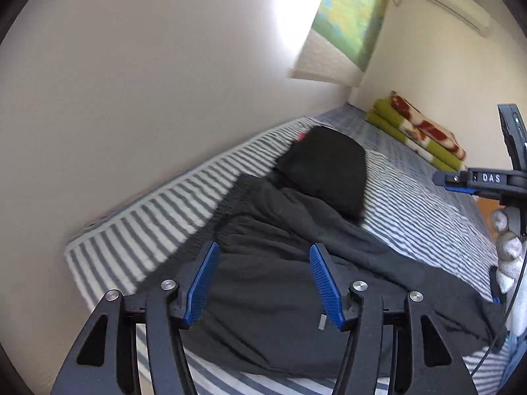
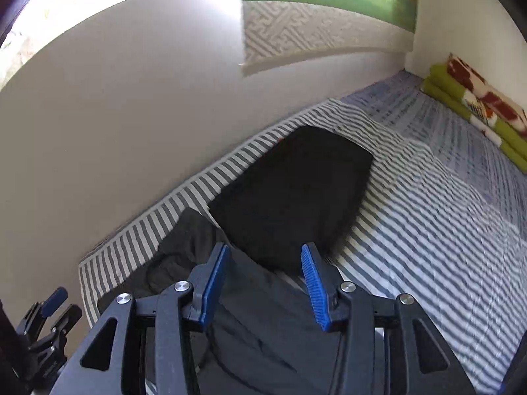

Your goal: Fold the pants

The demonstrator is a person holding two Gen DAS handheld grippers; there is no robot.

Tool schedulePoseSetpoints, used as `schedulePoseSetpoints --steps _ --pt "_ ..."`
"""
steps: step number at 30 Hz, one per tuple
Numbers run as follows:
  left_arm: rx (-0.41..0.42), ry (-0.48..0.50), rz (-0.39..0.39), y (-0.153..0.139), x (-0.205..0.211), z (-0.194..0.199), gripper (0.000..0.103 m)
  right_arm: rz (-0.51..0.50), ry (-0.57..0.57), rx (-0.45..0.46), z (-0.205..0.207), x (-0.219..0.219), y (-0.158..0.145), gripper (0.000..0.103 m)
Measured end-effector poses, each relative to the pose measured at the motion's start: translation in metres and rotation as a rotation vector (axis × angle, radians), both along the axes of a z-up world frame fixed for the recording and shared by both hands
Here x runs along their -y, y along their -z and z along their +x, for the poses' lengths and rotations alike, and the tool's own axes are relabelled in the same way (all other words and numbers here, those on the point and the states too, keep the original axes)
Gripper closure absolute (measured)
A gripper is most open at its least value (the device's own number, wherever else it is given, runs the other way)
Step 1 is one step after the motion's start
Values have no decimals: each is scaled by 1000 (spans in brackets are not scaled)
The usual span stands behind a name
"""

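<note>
Both claws hang open and empty: left claw (image 1: 263, 279), right claw (image 2: 263, 283). Below them dark grey pants (image 1: 280, 263) lie rumpled on the striped bed (image 1: 428, 204), a black folded garment (image 2: 296, 191) just beyond.

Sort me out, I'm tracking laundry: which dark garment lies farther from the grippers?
The black folded garment, a neat block nearer the wall; the grey pants lie rumpled right under the grippers.

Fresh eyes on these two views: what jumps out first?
The dark grey pants lie rumpled across the striped bedsheet, with a black folded garment beyond them near the wall. Both blue-padded tools, left tool and right tool, stand open above the pants, gripping nothing.
</note>
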State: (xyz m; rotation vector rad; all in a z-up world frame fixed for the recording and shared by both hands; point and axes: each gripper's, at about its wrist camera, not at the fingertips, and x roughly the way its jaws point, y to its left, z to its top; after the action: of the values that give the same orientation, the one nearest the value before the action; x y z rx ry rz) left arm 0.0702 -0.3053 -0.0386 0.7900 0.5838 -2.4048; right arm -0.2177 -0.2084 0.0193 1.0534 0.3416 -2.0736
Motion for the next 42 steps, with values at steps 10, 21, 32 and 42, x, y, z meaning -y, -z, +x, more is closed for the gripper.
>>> schedulePoseSetpoints --steps 10,21,32,42 --pt "163 630 83 56 -235 -157 34 24 594 122 48 -392 58 60" --pt "381 878 -223 126 -397 -198 31 -107 1000 329 69 -602 137 58" --pt "395 916 -235 138 -386 -227 70 30 962 302 22 -601 164 53" --pt "366 929 -194 133 -377 -225 102 -174 876 190 -1 -592 49 81"
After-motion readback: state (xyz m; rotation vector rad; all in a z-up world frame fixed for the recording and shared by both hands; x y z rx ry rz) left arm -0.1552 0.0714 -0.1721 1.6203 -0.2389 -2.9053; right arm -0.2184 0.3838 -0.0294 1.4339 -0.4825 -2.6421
